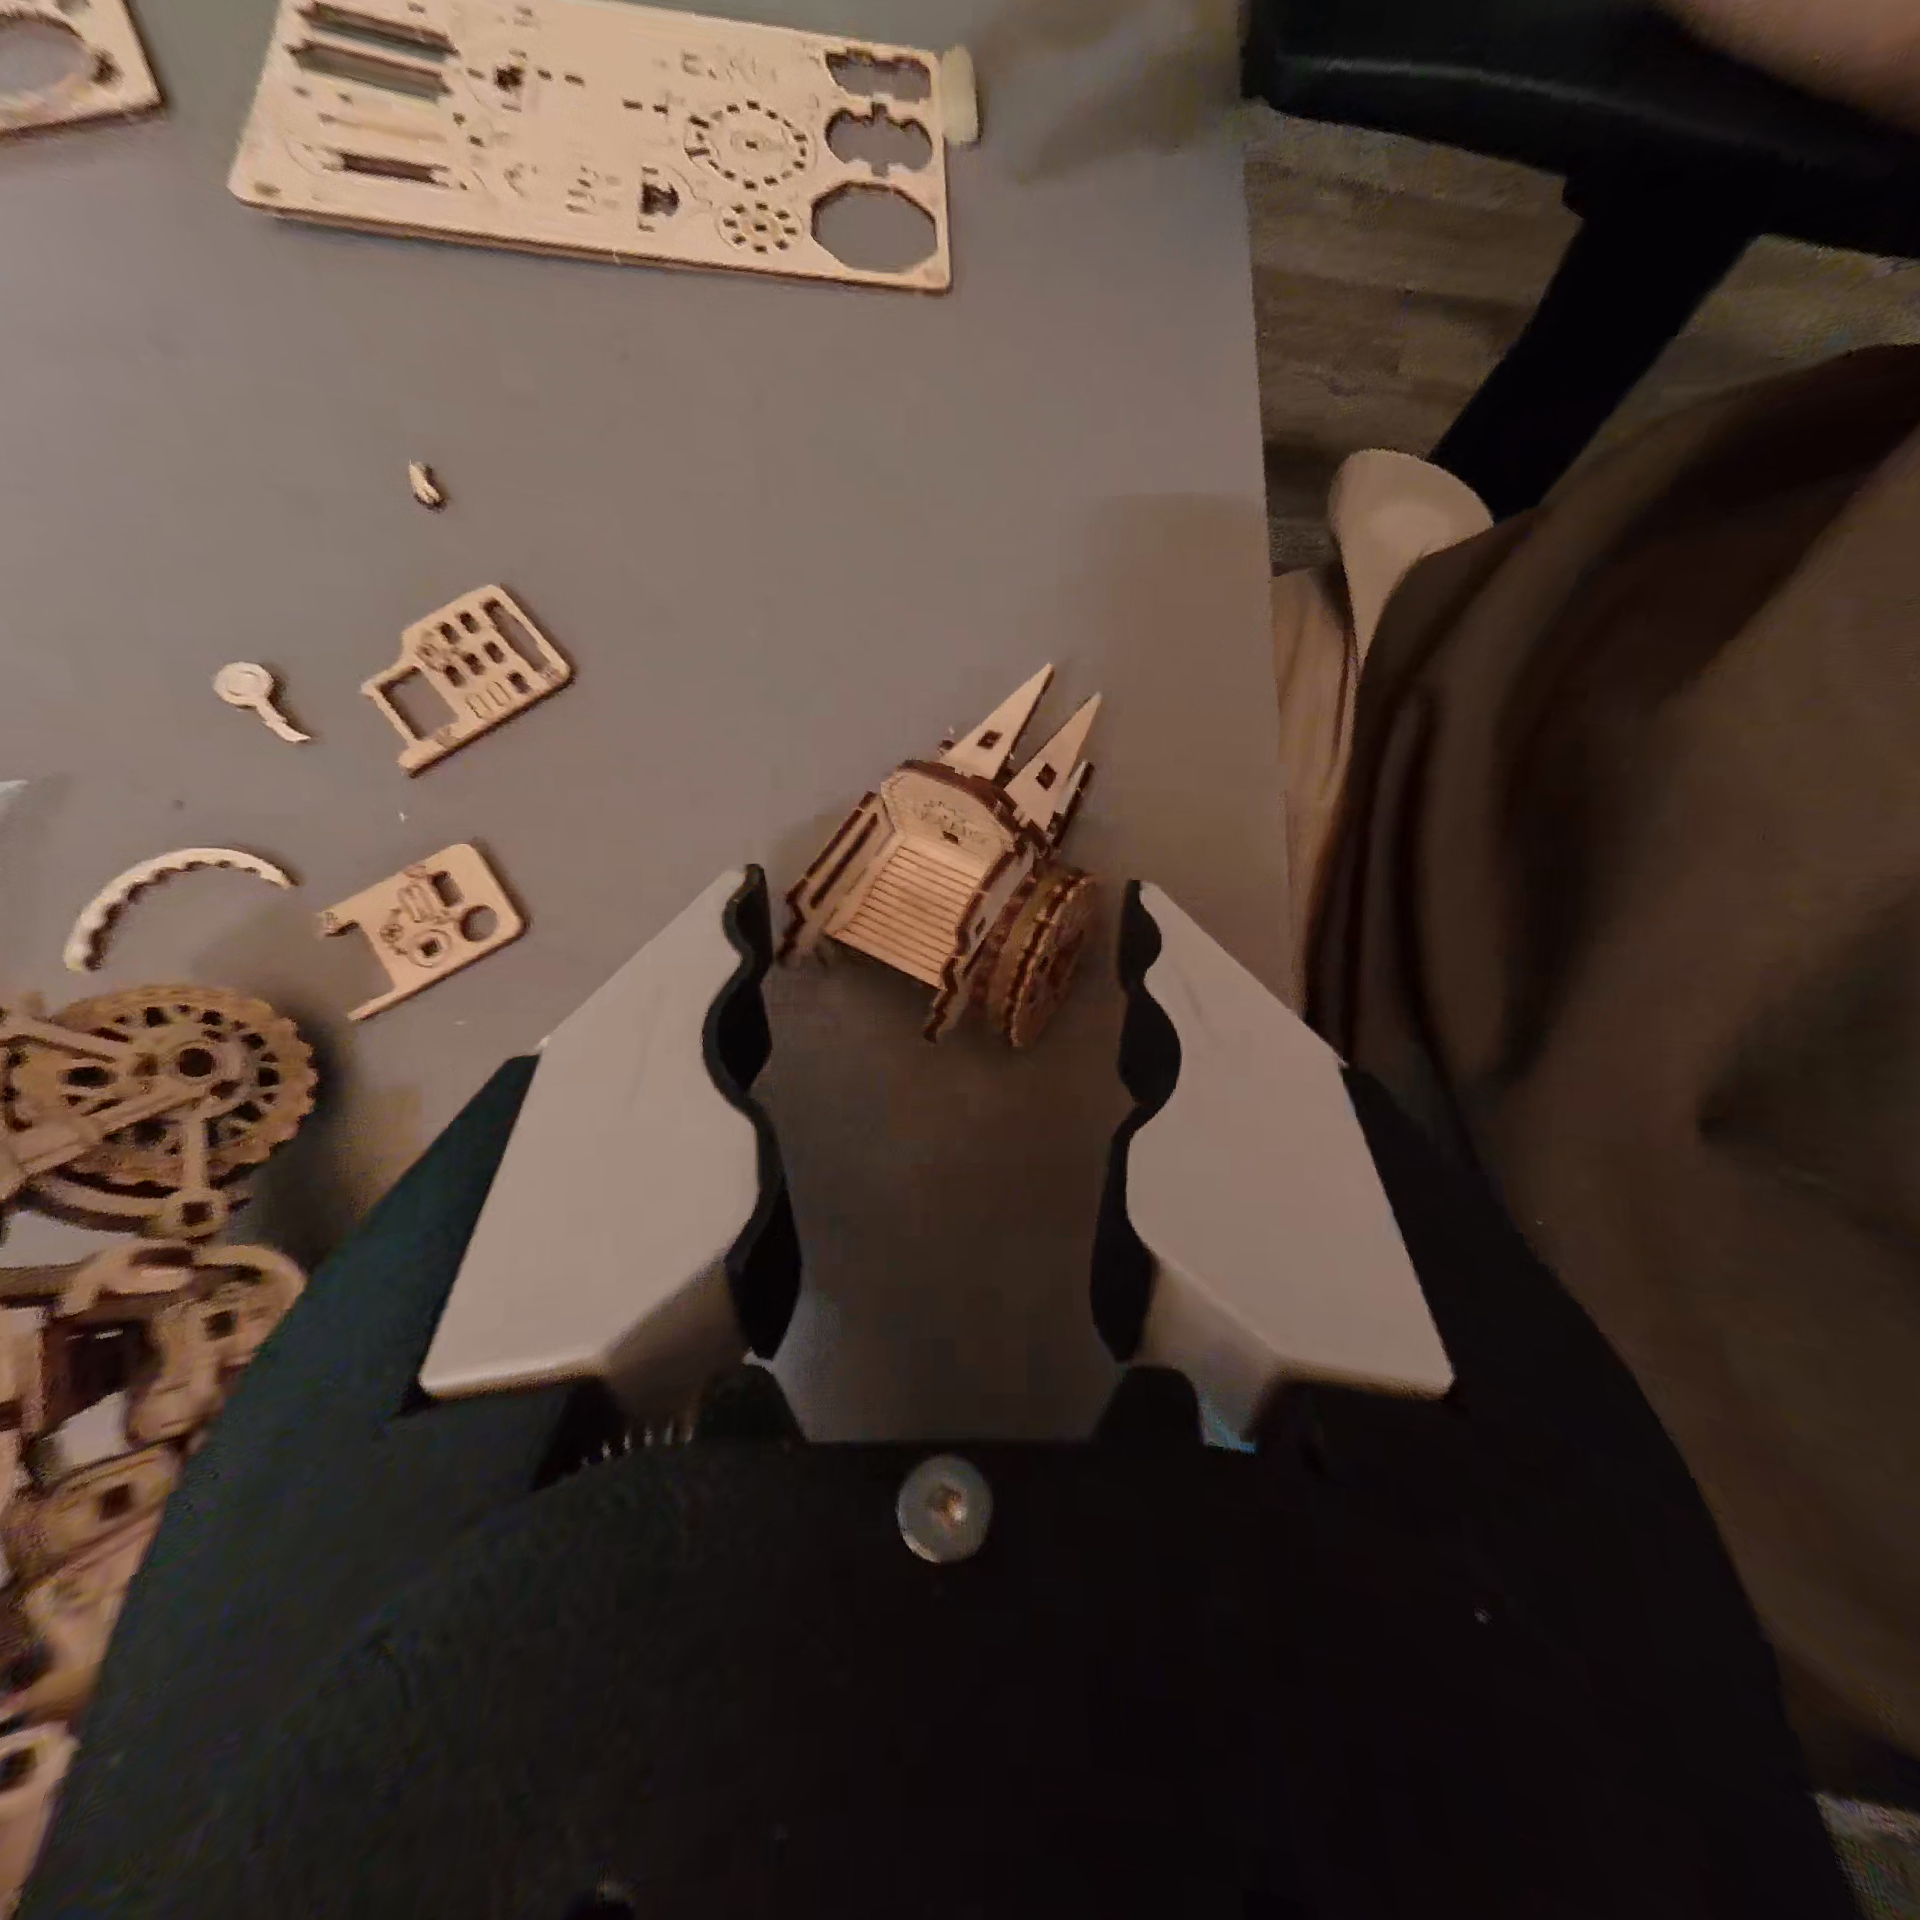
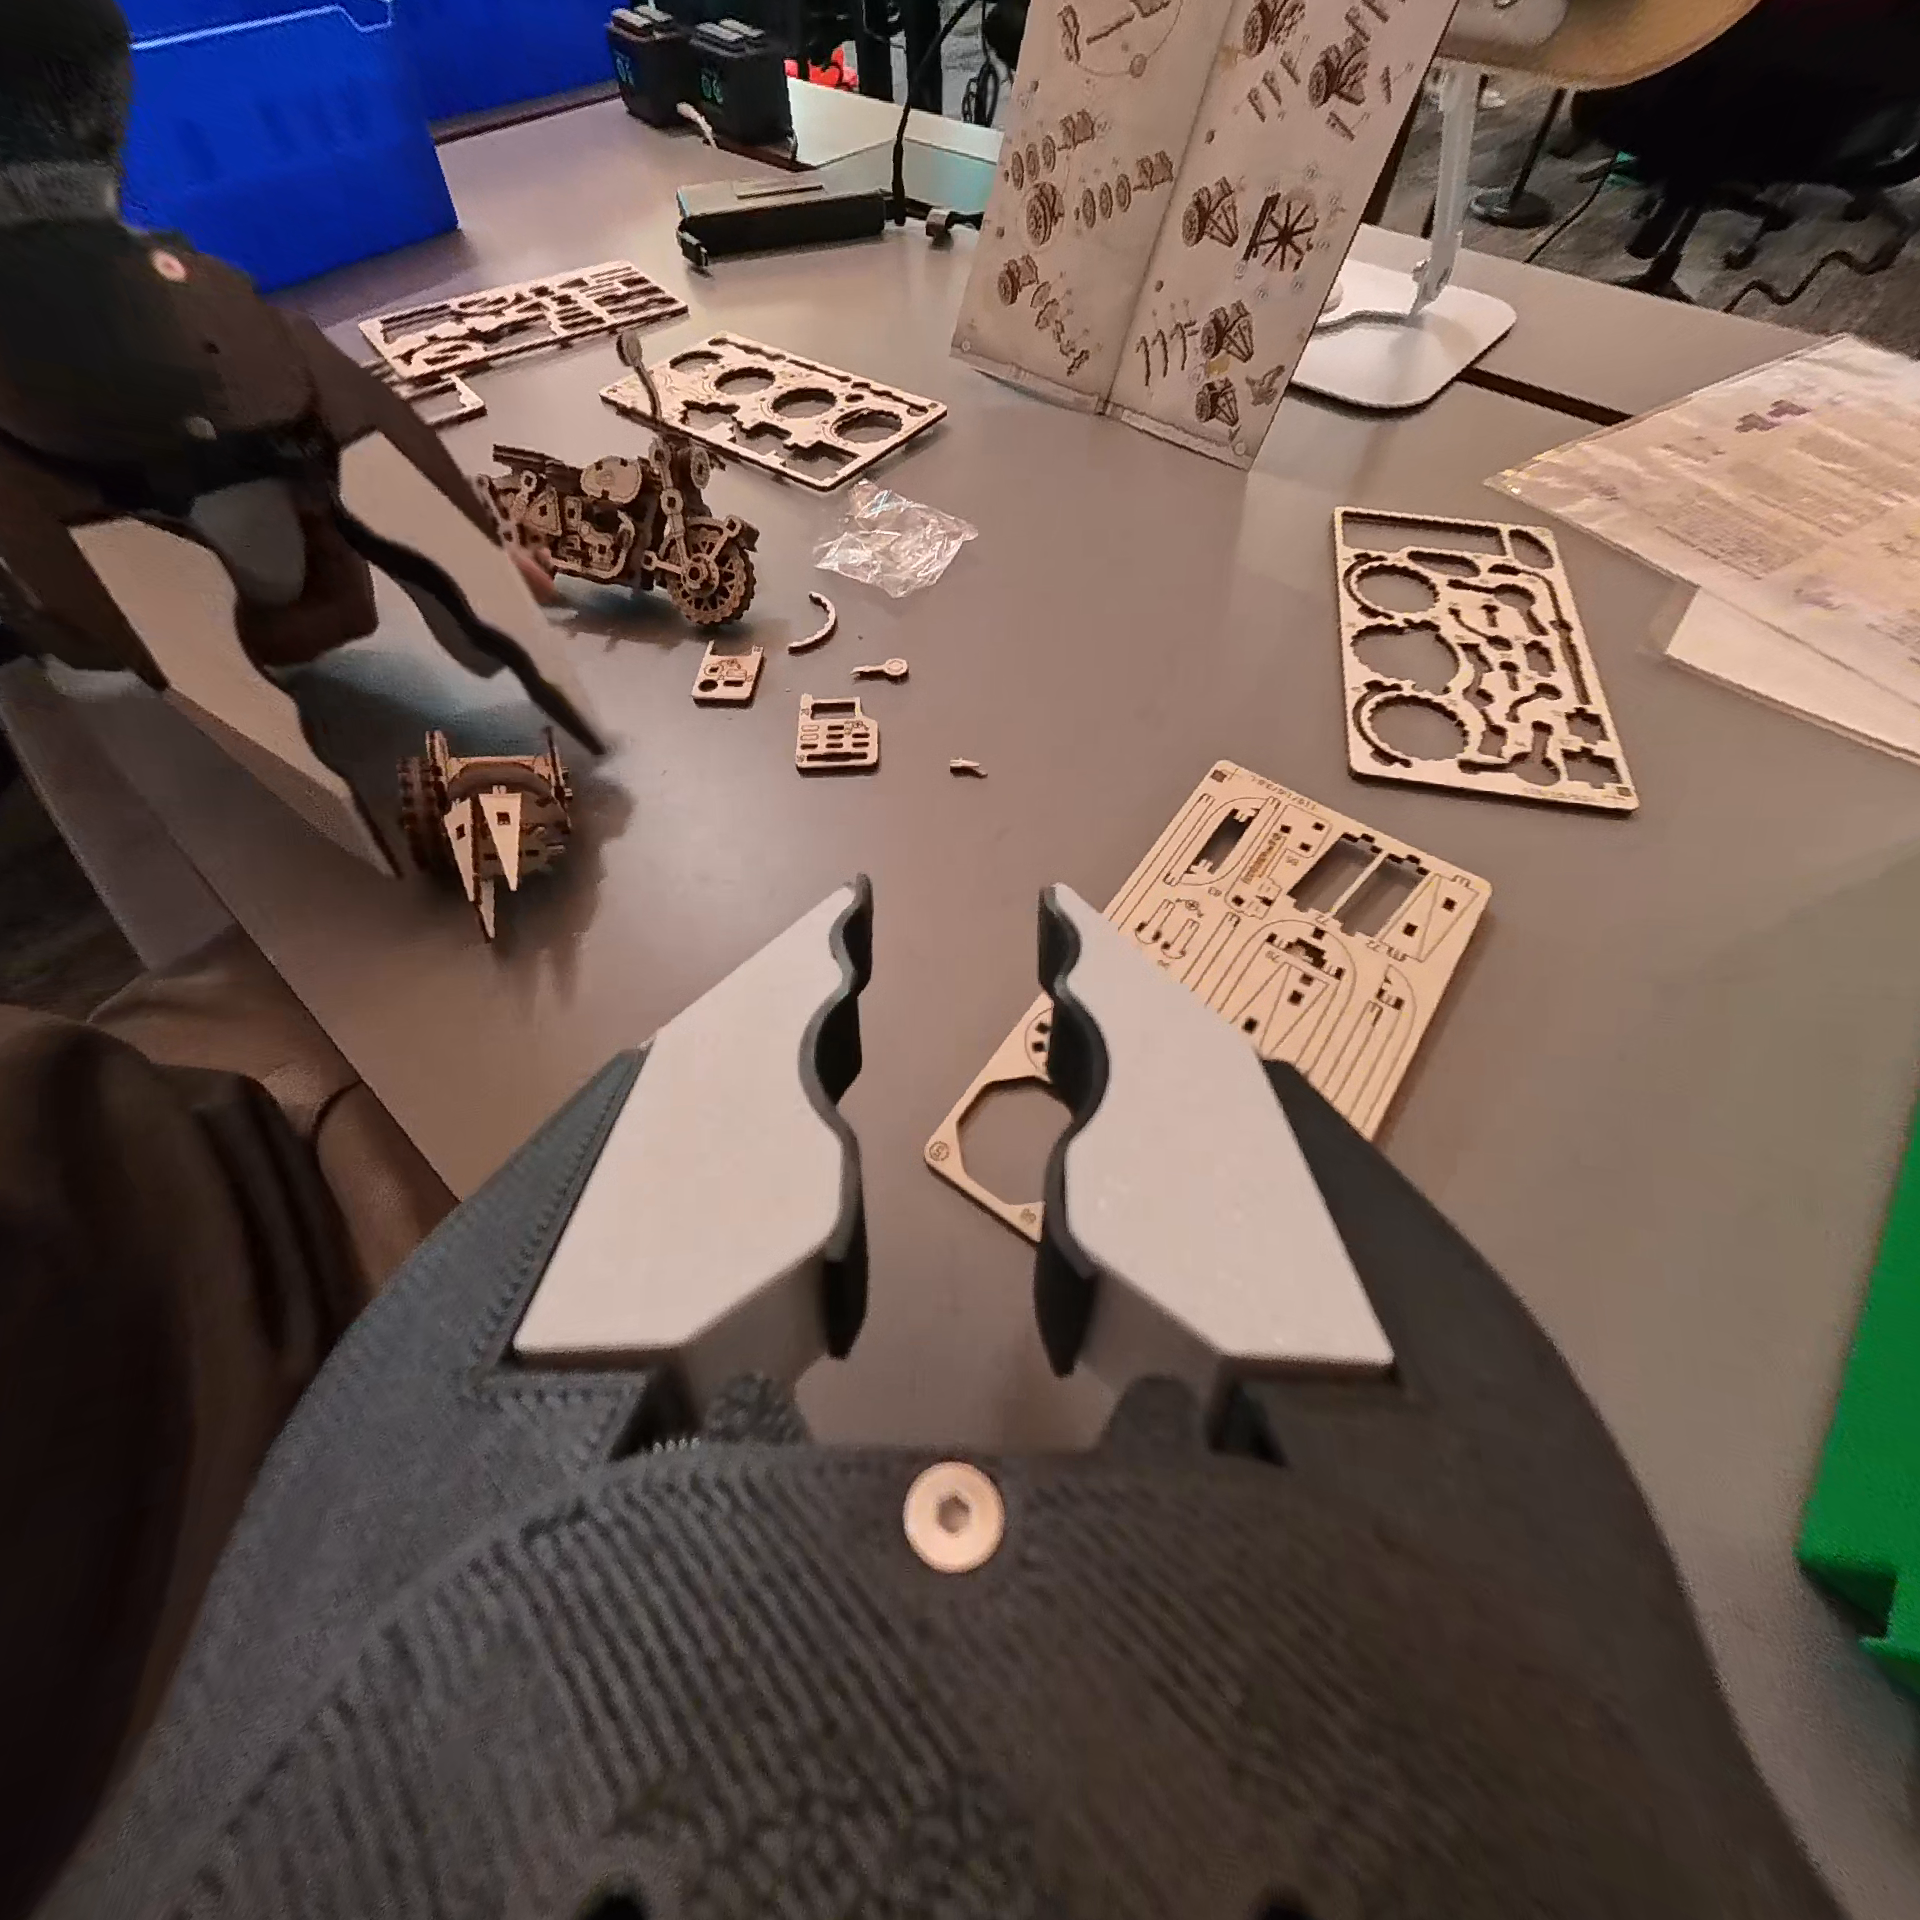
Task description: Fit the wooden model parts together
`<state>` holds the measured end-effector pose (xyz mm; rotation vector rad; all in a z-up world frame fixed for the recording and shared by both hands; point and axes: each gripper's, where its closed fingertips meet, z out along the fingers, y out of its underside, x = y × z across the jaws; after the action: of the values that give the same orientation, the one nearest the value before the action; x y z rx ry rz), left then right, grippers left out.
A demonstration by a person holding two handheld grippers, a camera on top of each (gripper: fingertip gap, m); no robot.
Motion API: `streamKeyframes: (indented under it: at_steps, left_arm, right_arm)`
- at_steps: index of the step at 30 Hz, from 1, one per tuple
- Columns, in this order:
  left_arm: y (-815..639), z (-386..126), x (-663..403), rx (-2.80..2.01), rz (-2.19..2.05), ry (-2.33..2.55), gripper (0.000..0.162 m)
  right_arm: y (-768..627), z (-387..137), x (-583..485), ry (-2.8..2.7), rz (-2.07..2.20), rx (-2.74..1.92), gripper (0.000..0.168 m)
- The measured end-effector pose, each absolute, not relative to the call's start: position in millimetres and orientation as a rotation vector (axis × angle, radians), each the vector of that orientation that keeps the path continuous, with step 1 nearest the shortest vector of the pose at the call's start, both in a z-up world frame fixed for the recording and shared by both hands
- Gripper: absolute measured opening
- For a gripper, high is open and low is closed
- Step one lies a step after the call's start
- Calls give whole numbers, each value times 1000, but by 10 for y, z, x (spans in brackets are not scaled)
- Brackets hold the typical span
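Grey worktop [image 2: 1143,644], five punched part sheets spread across it in the right view. One built motorcycle [image 2: 623,530] mid-worktop, one sidecar subassembly [image 1: 956,894] at the near edge. Left tongs [image 1: 945,925] spread, empty, straddling the sidecar: pickup step, next close on its body. Right tongs [image 2: 951,925] spread, empty. About five loose small pieces.

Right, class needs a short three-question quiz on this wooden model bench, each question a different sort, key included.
1. True or false: the left gripper is clamped on the sidecar assembly.
2. Which stands assembled? A) motorcycle model B) a boat C) a tower
3. Fill in: the right gripper hovers partly over a flat wooden ____.

Key: 1 false, its jaws are open; 2 A; 3 sheet.
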<state>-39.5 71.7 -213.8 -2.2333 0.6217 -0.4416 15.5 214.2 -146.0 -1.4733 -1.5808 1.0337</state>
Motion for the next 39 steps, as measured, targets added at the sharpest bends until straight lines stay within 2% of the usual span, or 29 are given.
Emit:
streamKeyframes:
  at_steps: [2,6,20,39]
  left_arm:
    - [691,-2179,-379,-2253,-441,595,58]
    - [669,-2053,-349,-2189,-491,508,57]
    - [803,-985,-698,-1569,-1130,-117,56]
    - [650,-647,-719,-1271,-1451,-145,55]
  right_arm:
    - [2154,-1441,156,-1571,1046,-1474,30]
    - [2116,-1439,151,-1572,1092,-1485,31]
    - [2056,-1334,169,-1570,1094,-1440,31]
    - [2037,-1540,105,-1604,1104,-1499,30]
